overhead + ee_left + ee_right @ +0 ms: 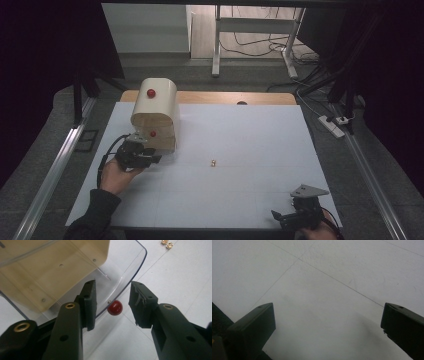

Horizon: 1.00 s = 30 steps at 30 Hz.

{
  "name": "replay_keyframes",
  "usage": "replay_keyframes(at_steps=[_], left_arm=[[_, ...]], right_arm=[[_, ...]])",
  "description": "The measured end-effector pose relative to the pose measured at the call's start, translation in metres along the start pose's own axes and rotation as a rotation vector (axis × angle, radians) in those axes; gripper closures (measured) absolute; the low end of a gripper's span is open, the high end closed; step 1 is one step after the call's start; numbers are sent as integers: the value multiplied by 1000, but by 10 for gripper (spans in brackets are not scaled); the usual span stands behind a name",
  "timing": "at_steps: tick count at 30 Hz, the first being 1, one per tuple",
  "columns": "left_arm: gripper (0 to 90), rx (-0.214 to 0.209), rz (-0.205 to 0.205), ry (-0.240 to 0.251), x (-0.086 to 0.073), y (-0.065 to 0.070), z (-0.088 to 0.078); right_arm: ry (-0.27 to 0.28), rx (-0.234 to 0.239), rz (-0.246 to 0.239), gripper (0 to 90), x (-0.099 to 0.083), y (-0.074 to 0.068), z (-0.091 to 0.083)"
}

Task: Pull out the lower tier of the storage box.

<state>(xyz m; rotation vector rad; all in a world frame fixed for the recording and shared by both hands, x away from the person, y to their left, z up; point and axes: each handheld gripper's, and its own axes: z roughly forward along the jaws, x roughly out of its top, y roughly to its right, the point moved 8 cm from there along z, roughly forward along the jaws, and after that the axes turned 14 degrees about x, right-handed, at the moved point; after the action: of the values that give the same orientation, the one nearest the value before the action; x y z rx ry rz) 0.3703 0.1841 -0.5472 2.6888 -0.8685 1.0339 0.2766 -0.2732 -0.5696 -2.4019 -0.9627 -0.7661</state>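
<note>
From above, my left gripper [145, 150] sits at the front of the cream box [156, 112]; my right gripper [300, 212] is far away. Up close, my left jaws are open around the red knob [115, 307]. My right jaws are open over the white table [324, 290].

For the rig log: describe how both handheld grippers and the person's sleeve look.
The left gripper has two black blocky jaws with brass-coloured rivets along their arms, and a black cable loops from it. The right gripper is black too, topped by a grey three-cornered plate with small holes. The left forearm wears a dark sleeve.
</note>
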Motion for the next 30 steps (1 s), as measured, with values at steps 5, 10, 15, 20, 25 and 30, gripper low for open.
replay_keyframes(at_steps=[5,10,15,20,25,30], left_arm=[[575,-16,-15,6,-4,3,-2],[583,-50,-44,15,-8,6,-5],[588,-54,-42,13,-12,9,-6],[588,-54,-37,8,-17,13,-8],[588,-60,-37,4,-23,17,-9],[585,-61,-39,5,-27,20,-9]], right_arm=[[-2,1,-3,0,0,0,0],[-2,0,-4,0,0,0,1],[-3,-1,-7,0,0,-1,1],[1,-2,-9,0,0,-1,1],[-3,-4,-13,0,0,-1,0],[-3,-5,-15,0,0,-1,0]])
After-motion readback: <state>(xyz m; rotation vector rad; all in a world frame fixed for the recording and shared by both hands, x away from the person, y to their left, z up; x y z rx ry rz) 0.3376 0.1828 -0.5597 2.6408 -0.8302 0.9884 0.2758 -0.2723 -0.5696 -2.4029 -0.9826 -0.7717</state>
